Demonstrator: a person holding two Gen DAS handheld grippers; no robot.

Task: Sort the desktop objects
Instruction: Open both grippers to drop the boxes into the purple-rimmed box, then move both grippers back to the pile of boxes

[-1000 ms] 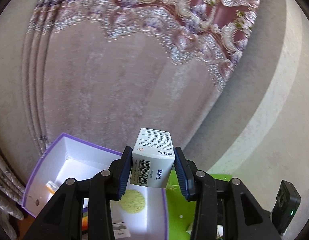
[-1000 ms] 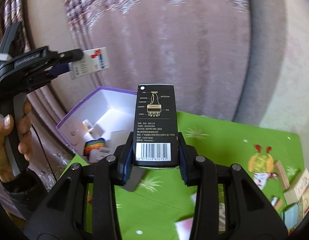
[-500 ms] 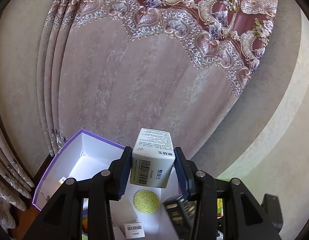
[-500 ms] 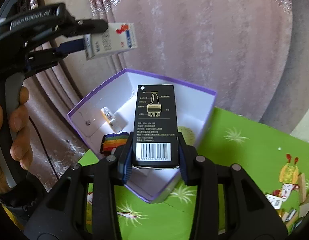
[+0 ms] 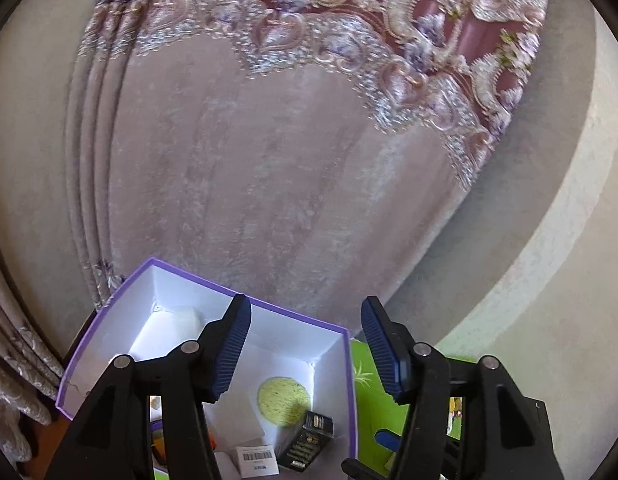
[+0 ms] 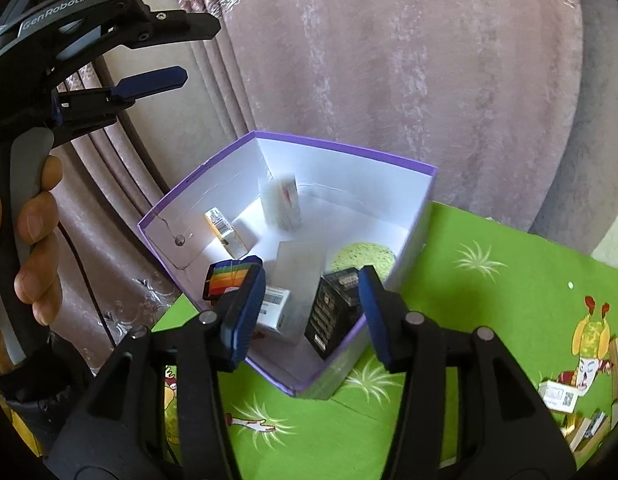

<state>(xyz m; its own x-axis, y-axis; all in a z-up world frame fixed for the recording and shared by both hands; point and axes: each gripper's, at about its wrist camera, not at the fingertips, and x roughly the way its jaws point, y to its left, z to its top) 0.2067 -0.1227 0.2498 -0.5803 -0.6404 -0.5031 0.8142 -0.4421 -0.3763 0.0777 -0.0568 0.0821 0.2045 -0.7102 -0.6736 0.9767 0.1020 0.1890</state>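
I can read "GenRobot.AI" in pale letters on the black upper arm of the left claw (image 6: 189, 50). A white carton (image 5: 257, 459) in the purple box (image 5: 109, 320) carries a barcode label, but its digits are too small for me to read.

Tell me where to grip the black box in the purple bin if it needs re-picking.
Probably its upper end, from above: the black box leans tilted against the purple bin's near wall, top end free. Set the jaws across its narrow sides, clear of that wall.
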